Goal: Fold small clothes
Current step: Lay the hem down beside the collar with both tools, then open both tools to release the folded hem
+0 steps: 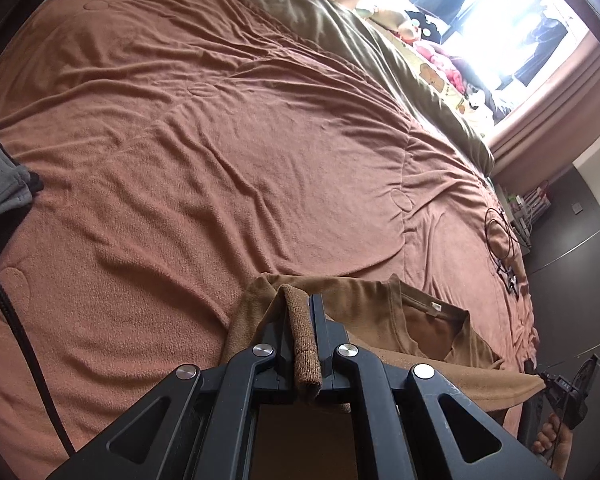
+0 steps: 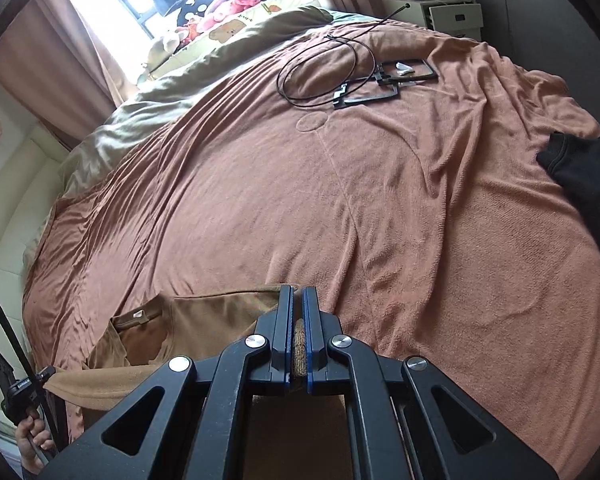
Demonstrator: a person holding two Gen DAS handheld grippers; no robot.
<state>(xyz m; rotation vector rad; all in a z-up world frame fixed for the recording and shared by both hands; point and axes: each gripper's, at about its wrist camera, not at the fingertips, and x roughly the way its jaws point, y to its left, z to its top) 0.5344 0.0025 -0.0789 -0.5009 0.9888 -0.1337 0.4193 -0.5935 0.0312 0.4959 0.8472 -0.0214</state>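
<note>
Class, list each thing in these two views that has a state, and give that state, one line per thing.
Left claw: shut on the brown shirt.
Right claw: shut on the same shirt.
Brown shirt: held up between both claws, neck label showing.
Blanket: spread, wrinkled.
Black cable: coiled on blanket.

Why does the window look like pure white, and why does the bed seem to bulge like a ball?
In both wrist views the window is blown out by daylight, washing out detail around it; the fisheye lenses curve the blanket and darken the picture corners. Close up, the brown shirt and each gripper's fingers stay fairly sharp.
</note>
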